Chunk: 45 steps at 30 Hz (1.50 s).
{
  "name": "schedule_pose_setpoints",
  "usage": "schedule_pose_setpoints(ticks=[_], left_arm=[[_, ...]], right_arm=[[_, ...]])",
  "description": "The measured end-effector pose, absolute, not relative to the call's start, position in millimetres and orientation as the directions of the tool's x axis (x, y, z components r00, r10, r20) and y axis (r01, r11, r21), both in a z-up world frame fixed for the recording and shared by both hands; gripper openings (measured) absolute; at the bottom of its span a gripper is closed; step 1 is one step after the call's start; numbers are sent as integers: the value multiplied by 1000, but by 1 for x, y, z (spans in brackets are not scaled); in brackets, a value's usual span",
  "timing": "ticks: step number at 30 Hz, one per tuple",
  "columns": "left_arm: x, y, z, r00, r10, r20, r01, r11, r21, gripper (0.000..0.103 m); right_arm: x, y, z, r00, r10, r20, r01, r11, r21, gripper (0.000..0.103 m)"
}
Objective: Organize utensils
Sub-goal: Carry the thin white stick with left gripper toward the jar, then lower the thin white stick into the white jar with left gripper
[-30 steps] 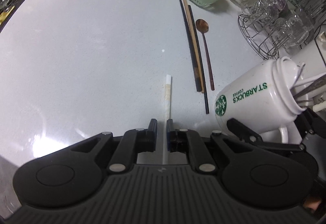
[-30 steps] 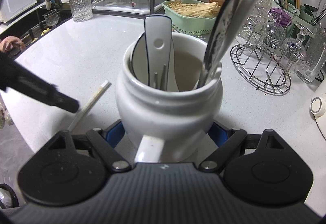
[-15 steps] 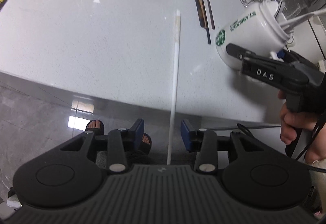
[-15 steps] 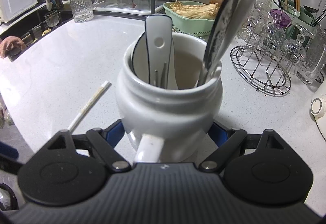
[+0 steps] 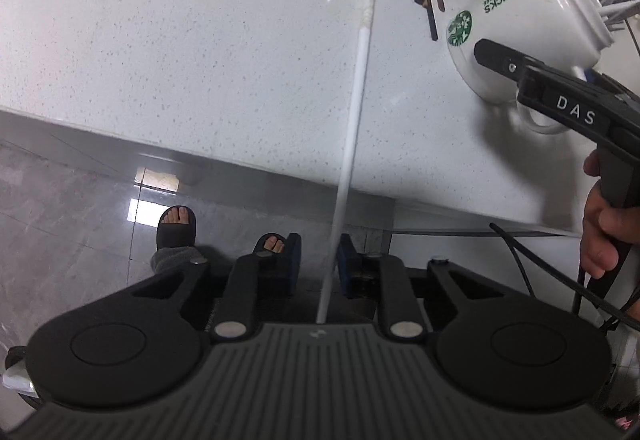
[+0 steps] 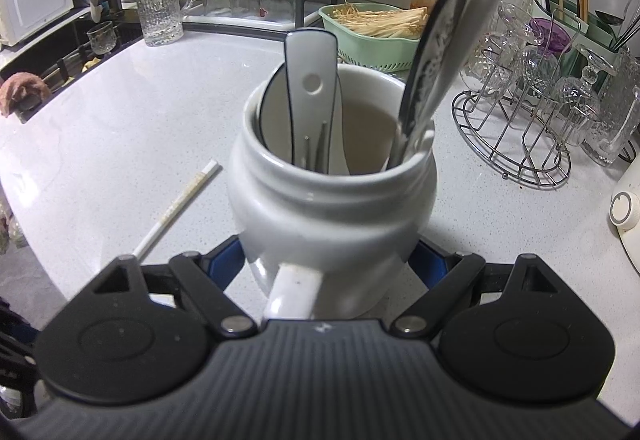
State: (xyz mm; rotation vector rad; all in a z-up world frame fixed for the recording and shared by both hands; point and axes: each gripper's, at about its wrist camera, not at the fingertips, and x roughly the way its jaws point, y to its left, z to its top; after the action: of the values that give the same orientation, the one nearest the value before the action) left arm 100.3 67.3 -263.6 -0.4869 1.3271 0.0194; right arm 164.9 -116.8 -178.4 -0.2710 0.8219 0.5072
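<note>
White mug reads "STARBUCKS COFFEE"; right tongs read "DAS".

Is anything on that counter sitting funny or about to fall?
Yes. The white chopstick pokes out past the counter edge, its near end between the left tongs over the floor. The mug is tipped, clamped in the right tongs, with utensils leaning out.

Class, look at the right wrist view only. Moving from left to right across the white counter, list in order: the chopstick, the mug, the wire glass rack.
White chopstick → white mug, held in the right gripper → wire glass rack.
</note>
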Motion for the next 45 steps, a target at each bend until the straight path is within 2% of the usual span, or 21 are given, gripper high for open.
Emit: schedule_pose_setpoints(ticks=[1, 6, 12, 23, 33, 45], left_arm=[[100, 66, -262, 260, -252, -932, -280, 904, -322, 9], [100, 62, -239, 289, -229, -929, -227, 927, -299, 5], [105, 71, -193, 328, -193, -925, -180, 948, -261, 5], [137, 86, -116, 373, -181, -910, 10, 981, -192, 5], [173, 83, -75, 396, -176, -901, 163, 979, -120, 5], [199, 79, -26, 380, -228, -896, 269, 954, -129, 5]], right_arm=[[165, -117, -179, 572, 324, -753, -528, 848, -36, 90], [165, -117, -179, 574, 323, -752, -526, 849, -37, 90], [165, -116, -179, 573, 319, -755, -522, 852, -37, 90], [164, -112, -181, 600, 295, -744, -477, 878, -37, 90], [162, -105, -182, 632, 256, -731, -411, 911, -36, 90], [165, -104, -182, 629, 251, -736, -410, 911, -40, 90]])
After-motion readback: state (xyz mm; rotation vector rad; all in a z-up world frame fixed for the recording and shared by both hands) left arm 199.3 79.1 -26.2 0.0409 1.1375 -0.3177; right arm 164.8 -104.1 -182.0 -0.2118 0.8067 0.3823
